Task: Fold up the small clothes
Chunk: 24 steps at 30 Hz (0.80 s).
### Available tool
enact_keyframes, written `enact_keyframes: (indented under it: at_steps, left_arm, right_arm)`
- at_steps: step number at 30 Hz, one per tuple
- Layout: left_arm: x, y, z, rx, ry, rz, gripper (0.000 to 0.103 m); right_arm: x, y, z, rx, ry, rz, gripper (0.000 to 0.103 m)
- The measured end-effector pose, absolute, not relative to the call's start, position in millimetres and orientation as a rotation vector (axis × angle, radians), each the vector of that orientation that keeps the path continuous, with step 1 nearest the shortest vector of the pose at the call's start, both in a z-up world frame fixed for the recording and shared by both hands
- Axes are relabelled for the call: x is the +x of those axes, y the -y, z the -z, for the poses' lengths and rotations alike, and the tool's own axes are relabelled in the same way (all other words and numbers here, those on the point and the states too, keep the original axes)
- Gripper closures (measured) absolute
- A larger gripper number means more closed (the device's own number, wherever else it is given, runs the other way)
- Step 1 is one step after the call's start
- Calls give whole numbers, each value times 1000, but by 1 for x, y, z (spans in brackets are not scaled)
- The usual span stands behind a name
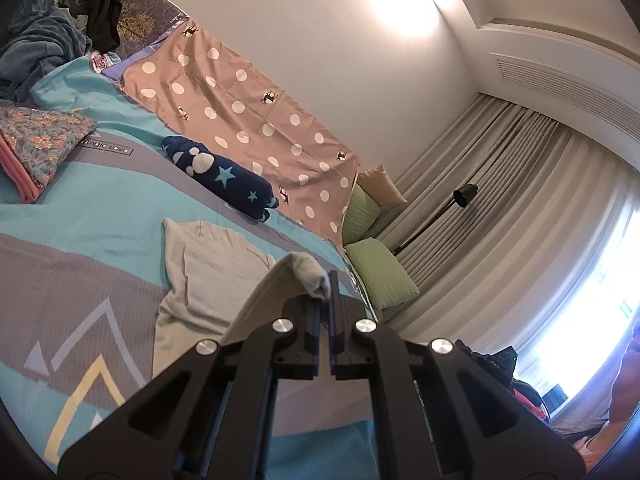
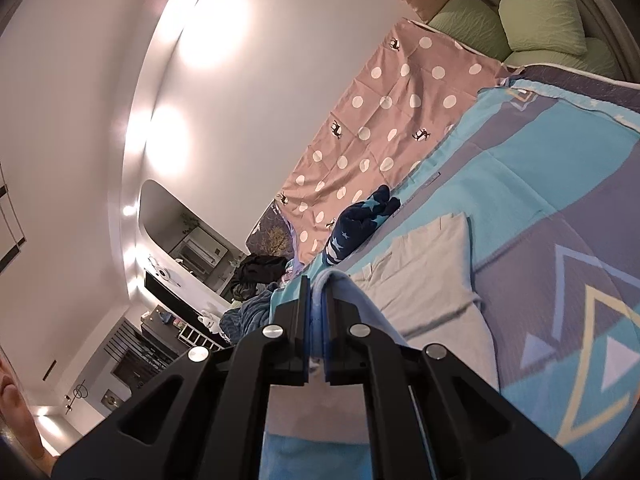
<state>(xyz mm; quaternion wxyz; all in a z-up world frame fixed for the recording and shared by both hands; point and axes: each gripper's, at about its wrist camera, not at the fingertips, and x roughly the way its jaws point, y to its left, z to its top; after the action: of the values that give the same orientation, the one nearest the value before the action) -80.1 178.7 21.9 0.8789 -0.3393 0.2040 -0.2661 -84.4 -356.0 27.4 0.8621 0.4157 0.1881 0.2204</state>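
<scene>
A small pale grey garment (image 1: 200, 272) lies on the blue and grey bedspread (image 1: 80, 208); it also shows in the right wrist view (image 2: 432, 280). My left gripper (image 1: 326, 284) is shut on one edge of the garment and lifts it off the bed. My right gripper (image 2: 318, 292) is shut on another edge of the same garment, raised too. The lifted cloth drapes from both grippers back down to the part that lies flat.
A rolled navy star-print cloth (image 1: 224, 176) lies beyond the garment. Folded floral and pink clothes (image 1: 36, 148) sit at the left. A heap of dark clothes (image 1: 60, 28) is at the far end. Green pillows (image 1: 376, 272) and a polka-dot sheet (image 1: 248, 120) line the wall.
</scene>
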Motion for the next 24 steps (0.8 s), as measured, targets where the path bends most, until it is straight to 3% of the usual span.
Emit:
enact_keyframes:
  at_steps: [15, 24]
  left_arm:
    - [28, -166, -44, -660, -442, 545, 100]
    - [124, -166, -2, -722, -557, 493, 100]
  right_arm:
    - [30, 361, -31, 847, -461, -376, 99]
    - [114, 366, 4, 874, -584, -301, 99]
